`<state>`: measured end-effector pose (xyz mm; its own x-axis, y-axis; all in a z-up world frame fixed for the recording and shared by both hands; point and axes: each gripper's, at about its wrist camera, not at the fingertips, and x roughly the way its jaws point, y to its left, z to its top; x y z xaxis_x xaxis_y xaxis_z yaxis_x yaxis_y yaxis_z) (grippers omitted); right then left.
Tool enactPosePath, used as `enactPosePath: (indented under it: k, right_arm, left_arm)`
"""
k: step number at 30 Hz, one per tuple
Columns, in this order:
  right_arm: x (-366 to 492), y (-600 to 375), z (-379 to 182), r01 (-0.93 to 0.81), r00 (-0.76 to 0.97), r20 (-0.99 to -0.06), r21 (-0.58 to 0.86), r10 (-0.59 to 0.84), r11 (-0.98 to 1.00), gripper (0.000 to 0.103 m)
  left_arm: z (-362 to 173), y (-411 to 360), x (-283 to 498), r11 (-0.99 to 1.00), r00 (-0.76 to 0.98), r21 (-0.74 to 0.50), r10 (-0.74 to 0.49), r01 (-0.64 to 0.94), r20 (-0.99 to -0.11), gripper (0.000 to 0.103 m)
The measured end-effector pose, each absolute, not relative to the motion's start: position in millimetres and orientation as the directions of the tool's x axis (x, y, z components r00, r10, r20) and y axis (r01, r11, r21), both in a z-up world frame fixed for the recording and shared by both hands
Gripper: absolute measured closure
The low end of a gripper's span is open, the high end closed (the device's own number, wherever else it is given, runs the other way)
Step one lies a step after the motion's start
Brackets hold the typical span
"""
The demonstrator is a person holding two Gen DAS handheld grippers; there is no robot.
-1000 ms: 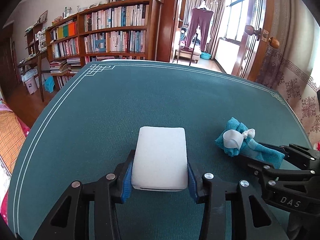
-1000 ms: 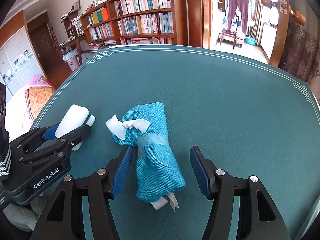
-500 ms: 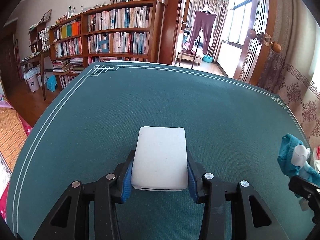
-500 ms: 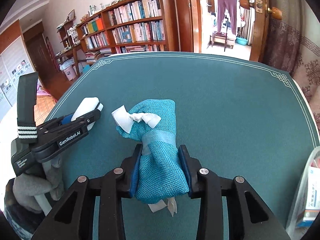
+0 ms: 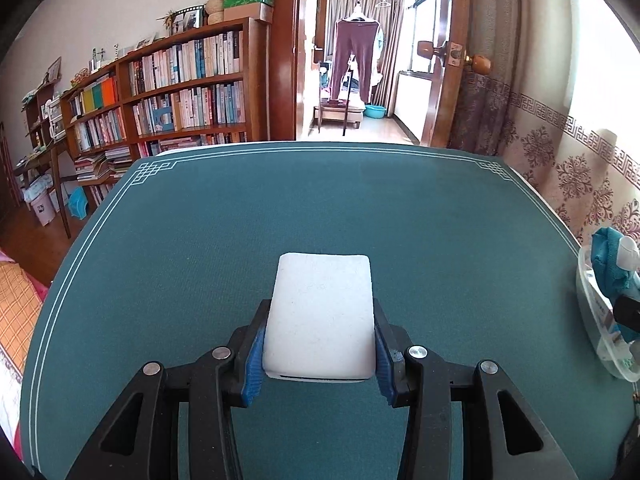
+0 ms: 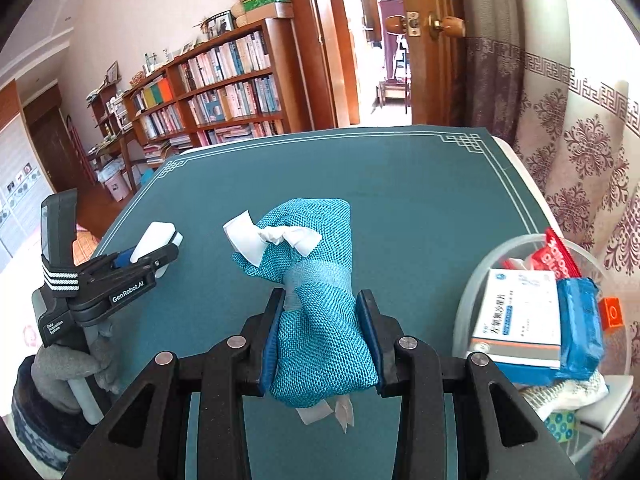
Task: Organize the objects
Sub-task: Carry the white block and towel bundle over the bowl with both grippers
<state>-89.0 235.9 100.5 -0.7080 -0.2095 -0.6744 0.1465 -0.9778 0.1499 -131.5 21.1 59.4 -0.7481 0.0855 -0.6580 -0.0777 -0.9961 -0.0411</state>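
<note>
My left gripper is shut on a white rectangular block, held low over the green table mat. It also shows at the left of the right wrist view. My right gripper is shut on a rolled teal cloth pouch with a white ribbon bow, lifted above the mat beside a clear round bin. The pouch shows at the right edge of the left wrist view, over the bin's rim.
The clear bin holds a white and blue medicine box, a blue packet, a red packet and other small items. A bookshelf and an open doorway stand beyond the table's far edge.
My right gripper closed on the teal pouch, lifted it and carried it right, to beside the clear bin. My left gripper kept its hold on the white block and rose a little.
</note>
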Motion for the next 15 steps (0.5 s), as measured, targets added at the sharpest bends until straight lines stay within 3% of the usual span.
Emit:
enactPosePath:
  k: [15]
  right_arm:
    - [-48.0, 399.2, 106.9, -0.133, -0.757, -0.653, 0.18, -0.017, -0.975, 0.066]
  left_arm:
    - [92.0, 128.6, -91.3, -0.947, -0.723, -0.076, 0.289, -0.312, -0.628, 0.056]
